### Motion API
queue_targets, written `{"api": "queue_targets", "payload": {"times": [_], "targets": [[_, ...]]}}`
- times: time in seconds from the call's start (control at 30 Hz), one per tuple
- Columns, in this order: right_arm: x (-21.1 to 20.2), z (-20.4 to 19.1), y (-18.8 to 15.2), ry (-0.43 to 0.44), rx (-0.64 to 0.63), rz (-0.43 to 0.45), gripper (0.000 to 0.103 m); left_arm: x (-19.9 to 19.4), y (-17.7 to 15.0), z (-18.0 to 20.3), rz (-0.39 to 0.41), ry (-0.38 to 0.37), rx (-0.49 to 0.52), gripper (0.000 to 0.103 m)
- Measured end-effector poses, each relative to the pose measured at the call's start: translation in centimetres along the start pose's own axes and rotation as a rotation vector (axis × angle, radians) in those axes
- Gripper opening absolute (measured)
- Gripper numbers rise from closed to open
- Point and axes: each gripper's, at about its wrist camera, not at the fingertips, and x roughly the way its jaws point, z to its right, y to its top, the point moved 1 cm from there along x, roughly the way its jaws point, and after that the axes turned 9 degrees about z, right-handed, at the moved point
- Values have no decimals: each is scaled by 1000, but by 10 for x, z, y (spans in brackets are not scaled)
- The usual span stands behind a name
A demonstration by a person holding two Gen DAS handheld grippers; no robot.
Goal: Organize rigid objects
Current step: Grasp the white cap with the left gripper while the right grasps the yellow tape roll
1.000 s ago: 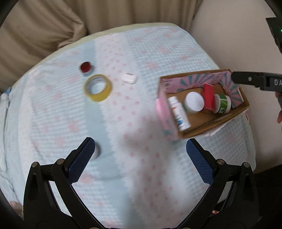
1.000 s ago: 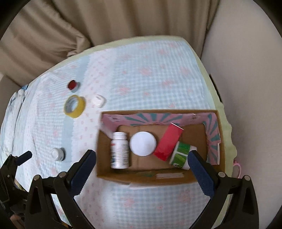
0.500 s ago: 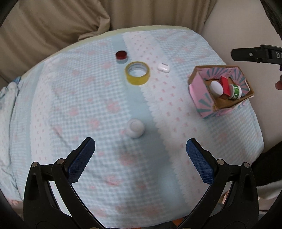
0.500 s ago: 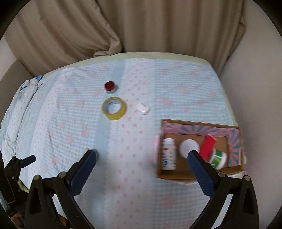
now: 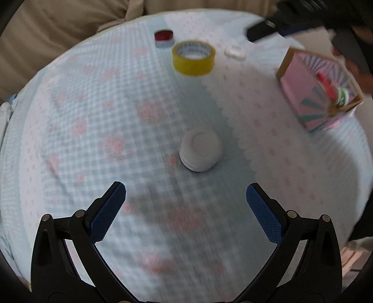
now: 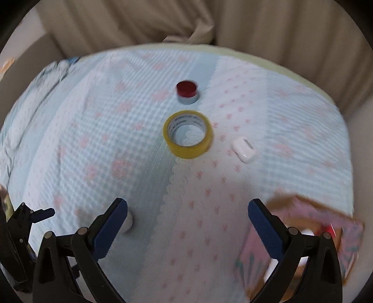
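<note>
A small white round jar (image 5: pixel 200 151) stands on the blue checked cloth, just ahead of my open left gripper (image 5: pixel 185 198). Farther off lie a yellow tape roll (image 5: pixel 193 57), a red-lidded tin (image 5: pixel 164 38) and a white earbud case (image 5: pixel 235 51). The pink cardboard box (image 5: pixel 319 93) with several items inside sits at the right. In the right wrist view the tape roll (image 6: pixel 188 134), tin (image 6: pixel 187 91) and case (image 6: pixel 243 149) lie ahead of my open right gripper (image 6: pixel 186 212); the jar (image 6: pixel 128 221) peeks from behind its left finger, and the box (image 6: pixel 303 235) is at lower right.
The round table's cloth (image 5: pixel 93 116) drops off at the edges. Beige curtains (image 6: pixel 233 21) hang behind. The other gripper (image 6: pixel 25 216) shows at the lower left of the right wrist view, and a dark gripper part (image 5: pixel 291 16) at the top right of the left wrist view.
My left gripper has come closer to the white jar, which now looks larger and centred. My right gripper has swung away from the box toward the tape roll and tin.
</note>
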Motion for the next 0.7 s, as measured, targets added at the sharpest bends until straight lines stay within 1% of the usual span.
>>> {"api": "queue_targets", "payload": {"times": [0.13, 0.23, 0.3, 0.47, 0.57, 0.63, 0.67, 0.7], "targets": [[58, -1, 10, 32, -62, -39, 103, 34, -2, 6, 5, 4, -8, 103], [92, 0, 13, 66, -64, -56, 103, 57, -3, 13, 8, 14, -16, 101], [115, 0, 18, 65, -81, -60, 103, 70, -3, 17, 9, 22, -18, 99], [154, 3, 32, 83, -88, -76, 103, 83, 3, 20, 27, 33, -49, 99], [169, 2, 41, 99, -86, -75, 103, 90, 7, 20, 40, 62, -56, 99], [176, 4, 45, 88, -88, -71, 103, 93, 6, 21, 45, 66, -64, 94], [180, 5, 47, 88, -82, -73, 103, 97, 6, 22, 42, 65, -69, 83], [183, 7, 48, 90, -74, -75, 103, 99, 6, 23, 39, 59, -71, 77]]}}
